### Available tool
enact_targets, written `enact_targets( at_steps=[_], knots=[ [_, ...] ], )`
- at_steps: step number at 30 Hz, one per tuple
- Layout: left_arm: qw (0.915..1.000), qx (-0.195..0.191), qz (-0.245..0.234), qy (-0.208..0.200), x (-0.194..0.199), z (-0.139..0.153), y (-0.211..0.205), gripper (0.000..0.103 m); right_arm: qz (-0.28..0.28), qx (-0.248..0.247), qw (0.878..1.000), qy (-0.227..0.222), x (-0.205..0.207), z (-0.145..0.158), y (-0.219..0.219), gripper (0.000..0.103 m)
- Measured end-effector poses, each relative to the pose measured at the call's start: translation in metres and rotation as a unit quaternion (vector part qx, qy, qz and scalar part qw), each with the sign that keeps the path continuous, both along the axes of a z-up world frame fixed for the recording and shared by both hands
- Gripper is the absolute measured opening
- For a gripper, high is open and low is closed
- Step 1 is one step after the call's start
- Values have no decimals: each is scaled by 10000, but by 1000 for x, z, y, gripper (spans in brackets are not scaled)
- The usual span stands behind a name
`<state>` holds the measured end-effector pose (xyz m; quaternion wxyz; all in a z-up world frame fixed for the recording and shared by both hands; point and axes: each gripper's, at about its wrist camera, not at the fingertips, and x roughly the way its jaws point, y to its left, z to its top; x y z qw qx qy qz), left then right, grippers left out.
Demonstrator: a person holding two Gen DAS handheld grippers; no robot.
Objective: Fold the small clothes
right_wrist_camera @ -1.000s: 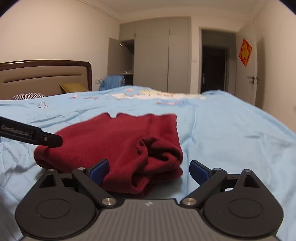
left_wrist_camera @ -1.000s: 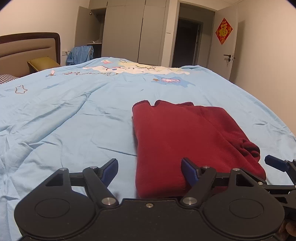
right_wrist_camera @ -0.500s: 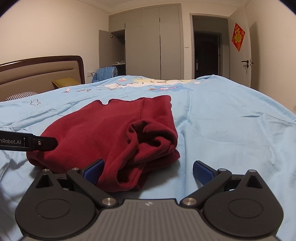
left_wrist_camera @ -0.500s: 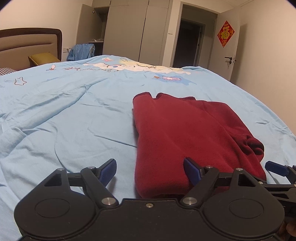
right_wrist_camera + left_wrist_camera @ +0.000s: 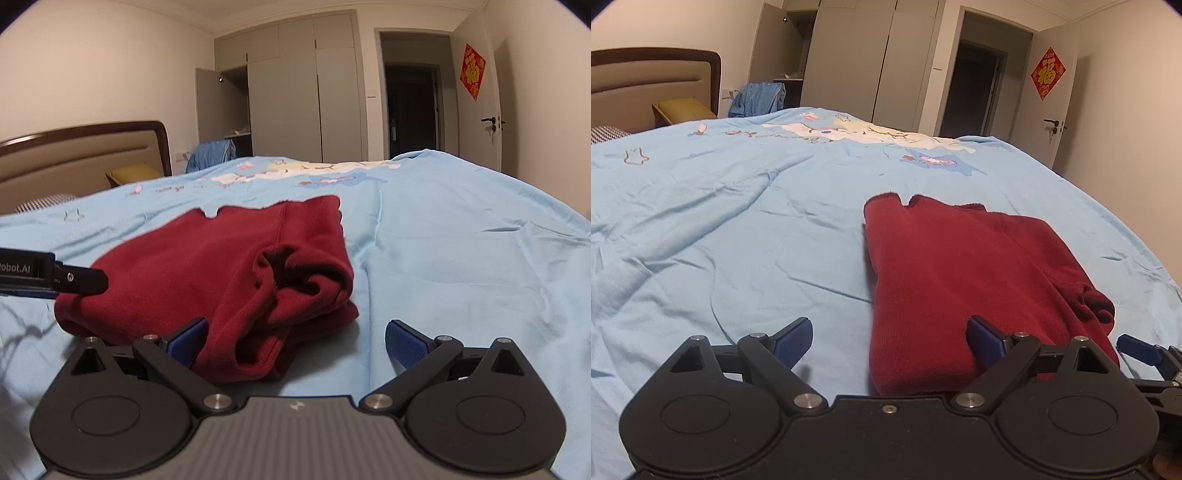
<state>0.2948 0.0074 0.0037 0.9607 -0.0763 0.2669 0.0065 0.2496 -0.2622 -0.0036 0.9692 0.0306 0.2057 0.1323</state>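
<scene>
Your left tongs (image 5: 888,338) and right tongs (image 5: 295,341) hover low, both spread open, empty. The folded dark-red fleece garment (image 5: 964,269) lies on the light-blue bedspread (image 5: 738,229), lower centre-right, its near edge between each pair of blue pads.

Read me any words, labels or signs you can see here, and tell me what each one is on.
"obot.AI": on the left gripper body, its start cut off by the frame edge.
"福": gold character on the red diamond sign on the door.
Print on the blue bedspread: too blurred to read.
</scene>
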Motion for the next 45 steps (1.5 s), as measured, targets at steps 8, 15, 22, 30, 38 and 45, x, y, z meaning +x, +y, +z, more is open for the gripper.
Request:
enact_targets(
  at_steps=[8,15,22,30,38,45],
  knots=[
    [9997,-159,-37,-192,-36,26,3,101,-179,100,9987,-470,-38,37,-5,103],
    [9987,-295,-83,-414,-81,46,7,102,-236,75,9948,-988,-84,69,-9,103],
    [9976,-83,-181,-659,-130,62,8,102,-326,89,9909,-1305,-131,95,-17,103],
    [9967,213,-193,-758,-191,62,10,102,-346,78,9906,-1318,-196,100,-14,103],
    [9965,458,-371,-592,-238,37,6,102,-675,63,9900,-1240,-254,75,-14,103],
    [9952,522,-484,-668,-261,29,3,102,-910,80,9893,-1139,-271,60,-10,103]
  ],
)
